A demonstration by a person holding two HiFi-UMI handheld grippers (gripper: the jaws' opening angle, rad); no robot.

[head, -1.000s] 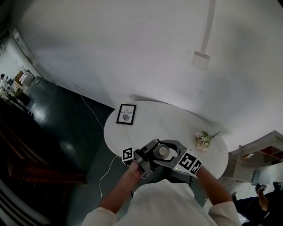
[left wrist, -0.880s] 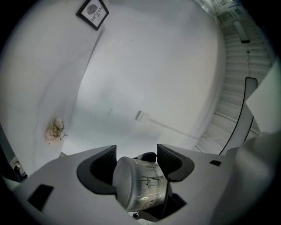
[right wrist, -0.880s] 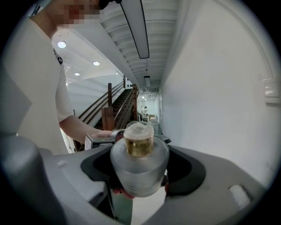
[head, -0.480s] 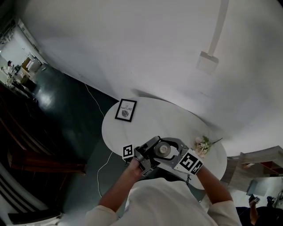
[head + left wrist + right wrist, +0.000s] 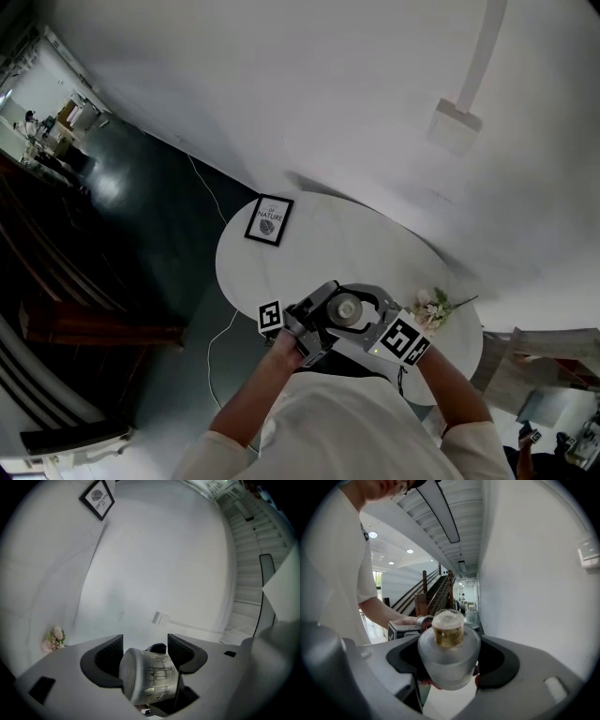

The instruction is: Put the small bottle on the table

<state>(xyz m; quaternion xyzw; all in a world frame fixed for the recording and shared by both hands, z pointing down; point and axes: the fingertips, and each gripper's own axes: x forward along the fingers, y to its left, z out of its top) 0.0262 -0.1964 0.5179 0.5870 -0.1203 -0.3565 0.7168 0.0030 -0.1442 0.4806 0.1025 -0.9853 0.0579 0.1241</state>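
Two grippers, one object, logged left to right from the head view.

- Far left of round white table: framed print, lying flat, well apart from the work.
- Left gripper: jaws closed in against the sides of the small bottle, which sits crosswise and low between them in the left gripper view.
- Small bottle: not set down; held between both tools over the near edge of the table, seen end-on from above.
- Right gripper: clamped on the frosted body, cork end pointing away along the jaws.
- Judged a two-sided hold, either for steadiness or for a pass from one side to the other — cannot tell which.
- Far right: sprig of pale flowers, near the right rim.
- Bare middle of the table: the likely landing spot, clear of print and flowers.
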